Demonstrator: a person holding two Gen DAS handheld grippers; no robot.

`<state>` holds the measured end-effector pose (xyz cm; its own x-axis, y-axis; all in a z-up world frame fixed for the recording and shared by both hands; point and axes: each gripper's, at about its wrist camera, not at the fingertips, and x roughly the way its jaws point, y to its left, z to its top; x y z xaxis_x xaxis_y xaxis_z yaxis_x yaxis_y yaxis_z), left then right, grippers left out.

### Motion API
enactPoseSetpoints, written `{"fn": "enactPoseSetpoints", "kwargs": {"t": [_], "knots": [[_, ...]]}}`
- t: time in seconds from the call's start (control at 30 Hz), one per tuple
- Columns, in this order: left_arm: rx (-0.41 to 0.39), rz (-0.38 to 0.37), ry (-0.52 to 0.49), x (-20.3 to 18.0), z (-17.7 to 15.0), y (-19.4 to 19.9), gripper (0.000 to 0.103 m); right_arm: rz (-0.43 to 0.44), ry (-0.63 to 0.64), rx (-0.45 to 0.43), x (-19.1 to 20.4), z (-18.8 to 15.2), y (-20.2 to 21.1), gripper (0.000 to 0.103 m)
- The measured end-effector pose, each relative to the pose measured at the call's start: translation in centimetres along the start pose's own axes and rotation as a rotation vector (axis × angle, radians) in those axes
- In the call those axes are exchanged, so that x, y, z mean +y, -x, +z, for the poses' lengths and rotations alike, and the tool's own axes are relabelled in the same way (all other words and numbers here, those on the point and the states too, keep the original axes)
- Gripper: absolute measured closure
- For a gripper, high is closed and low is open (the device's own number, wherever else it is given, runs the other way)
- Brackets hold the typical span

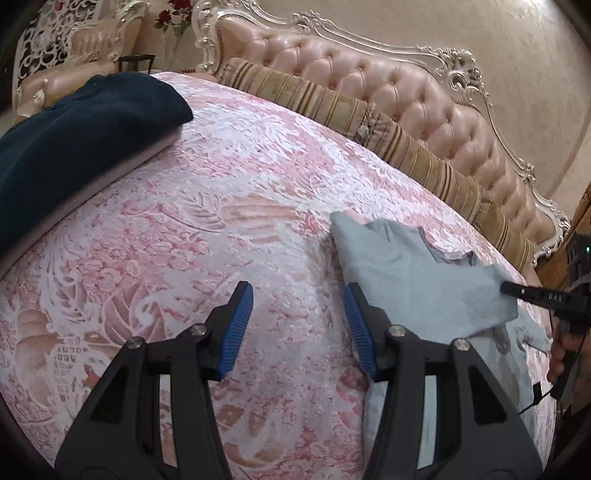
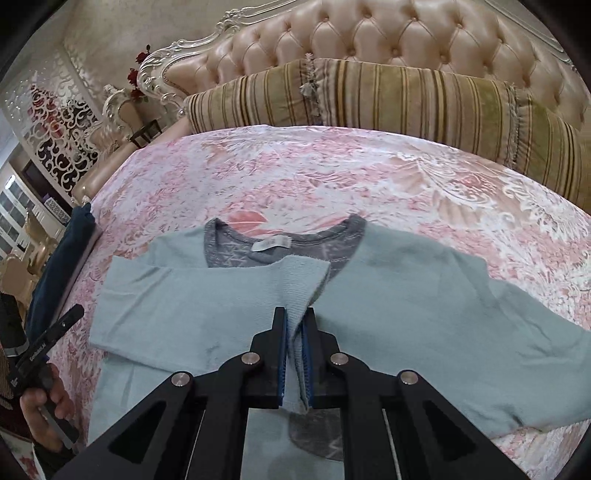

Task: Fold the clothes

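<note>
You face tufted pink headboard (image 2: 388,40) with ornate white carved frame. Striped gold-green bolster (image 2: 388,96) lies along its foot, on bed under pink floral bedspread (image 2: 295,173). Beige textured wall (image 1: 480,29) behind headboard. Left of headboard: red roses (image 2: 136,74), matching tufted chair (image 1: 74,55), white scrollwork screen (image 2: 62,125). Light soft, even.
</note>
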<state>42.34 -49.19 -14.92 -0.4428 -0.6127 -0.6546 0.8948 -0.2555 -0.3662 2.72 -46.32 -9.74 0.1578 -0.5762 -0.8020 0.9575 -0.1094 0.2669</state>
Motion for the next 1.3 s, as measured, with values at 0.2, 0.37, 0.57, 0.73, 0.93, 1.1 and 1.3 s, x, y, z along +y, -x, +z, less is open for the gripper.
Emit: {"fn": "enactPoseSetpoints", "kwargs": {"t": [0.2,0.37,0.57,0.73,0.93,1.1,1.3], "knots": [[0.012,-0.053,-0.108,-1.1,-0.4,0.7,0.03,-0.023,-0.022,-0.021,-1.3,0.2,1.2,0.095],[0.005,0.001,-0.41,-4.9,-2.2,1.3,0.029,-0.017,-0.012,0.004,-1.5,-0.3,0.5,0.095],[0.061,0.06,-0.566,-7.2,-3.7,-0.4,0.03,-0.051,-0.002,-0.024,-1.8,-0.4,1.2,0.095],[0.093,0.086,-0.493,-6.7,-2.4,-1.8,0.059,-0.073,0.021,-0.026,-1.8,-1.2,1.7,0.095],[0.113,-0.006,-0.4,-5.9,-2.2,-1.7,0.09,-0.086,-0.001,0.029,-3.3,-2.5,0.2,0.095],[0.124,-0.022,-0.378,-5.6,-2.2,-1.6,0.09,-0.092,0.015,0.046,-3.7,-3.0,-0.5,0.095],[0.162,-0.033,-0.36,-5.3,-2.7,-1.4,0.09,-0.121,0.065,0.05,-3.1,-3.2,-0.7,0.096]]}}
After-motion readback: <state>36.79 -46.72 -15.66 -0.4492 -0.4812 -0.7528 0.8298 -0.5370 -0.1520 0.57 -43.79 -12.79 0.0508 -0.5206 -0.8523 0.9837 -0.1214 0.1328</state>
